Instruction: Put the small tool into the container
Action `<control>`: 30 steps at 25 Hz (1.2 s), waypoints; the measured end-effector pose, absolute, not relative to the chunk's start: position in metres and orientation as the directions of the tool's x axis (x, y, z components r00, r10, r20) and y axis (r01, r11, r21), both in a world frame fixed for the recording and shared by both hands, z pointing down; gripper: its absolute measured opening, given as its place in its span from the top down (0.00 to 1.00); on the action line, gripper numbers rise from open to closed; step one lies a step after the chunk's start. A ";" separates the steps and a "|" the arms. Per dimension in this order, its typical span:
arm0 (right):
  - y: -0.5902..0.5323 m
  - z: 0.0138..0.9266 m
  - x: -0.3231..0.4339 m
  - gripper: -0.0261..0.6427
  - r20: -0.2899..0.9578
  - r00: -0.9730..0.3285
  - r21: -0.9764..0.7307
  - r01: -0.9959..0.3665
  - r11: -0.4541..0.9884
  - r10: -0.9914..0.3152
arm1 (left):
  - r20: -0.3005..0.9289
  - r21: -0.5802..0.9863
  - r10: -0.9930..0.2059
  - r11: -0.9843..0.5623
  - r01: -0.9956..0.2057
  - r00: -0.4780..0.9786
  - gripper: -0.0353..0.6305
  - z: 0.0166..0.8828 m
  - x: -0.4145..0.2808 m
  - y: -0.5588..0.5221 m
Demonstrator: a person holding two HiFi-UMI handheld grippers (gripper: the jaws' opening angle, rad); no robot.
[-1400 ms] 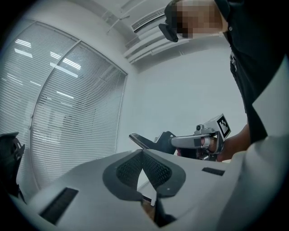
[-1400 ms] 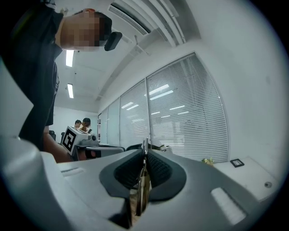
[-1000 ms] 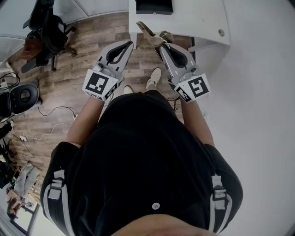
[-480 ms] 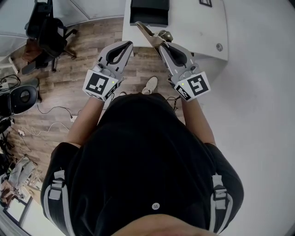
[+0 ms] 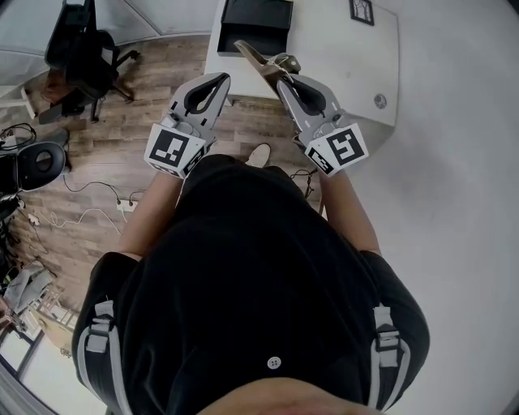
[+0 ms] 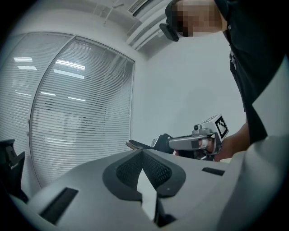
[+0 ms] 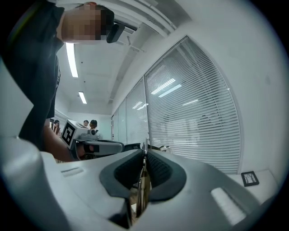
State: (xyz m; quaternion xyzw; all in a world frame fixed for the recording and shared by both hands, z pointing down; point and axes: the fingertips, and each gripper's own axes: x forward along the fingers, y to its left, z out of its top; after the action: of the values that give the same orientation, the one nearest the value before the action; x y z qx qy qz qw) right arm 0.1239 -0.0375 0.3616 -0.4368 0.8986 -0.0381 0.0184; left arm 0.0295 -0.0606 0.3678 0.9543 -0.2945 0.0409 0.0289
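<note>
In the head view my right gripper (image 5: pixel 284 81) is shut on the small tool (image 5: pixel 255 58), a tan metal piece that sticks out up and left past the jaws. The tool's tip hangs just in front of the black container (image 5: pixel 258 16), which stands on the near end of the white table (image 5: pixel 340 57). My left gripper (image 5: pixel 219 79) is shut and holds nothing, level with the right one over the wooden floor. The right gripper view shows the tool (image 7: pixel 143 187) pinched between the pads. From the left gripper view the tool (image 6: pixel 137 145) juts out from the right gripper (image 6: pixel 156 143).
A black office chair (image 5: pixel 85 57) stands at the far left on the wooden floor, with cables and a power strip (image 5: pixel 126 205) below it. A small dark framed card (image 5: pixel 362 11) lies on the table. Window blinds (image 7: pixel 198 117) fill the wall ahead. People (image 7: pixel 90 124) stand far off.
The table and black container have slid down into view and come nearer. Both grippers keep their pose, and the tool's tip now reaches the table's near edge.
</note>
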 end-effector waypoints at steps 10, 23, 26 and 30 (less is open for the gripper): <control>-0.072 0.389 0.131 0.91 0.034 -0.635 -0.108 -0.770 0.628 -0.772 | 0.118 0.042 -0.592 -0.799 -0.600 0.797 0.94 0.386 0.031 -0.087; -0.164 0.449 0.126 0.91 0.231 -0.601 -0.062 -0.794 0.605 -0.765 | 0.109 0.057 -0.522 -0.846 -0.530 0.846 0.94 0.413 0.024 -0.181; -0.184 0.470 0.122 0.91 0.275 -0.585 -0.069 -0.803 0.592 -0.763 | 0.106 0.060 -0.503 -0.858 -0.510 0.858 0.94 0.418 0.021 -0.203; -0.206 0.502 0.120 0.91 0.347 -0.560 -0.089 -0.818 0.568 -0.752 | 0.081 0.079 -0.479 -0.871 -0.485 0.874 0.94 0.427 0.021 -0.229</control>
State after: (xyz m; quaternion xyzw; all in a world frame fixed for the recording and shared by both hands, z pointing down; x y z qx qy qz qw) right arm 0.1203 -0.2059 0.5024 -0.4485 0.8750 -0.1206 -0.1363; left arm 0.0205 -0.2288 0.4271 0.9667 -0.2493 0.0295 0.0487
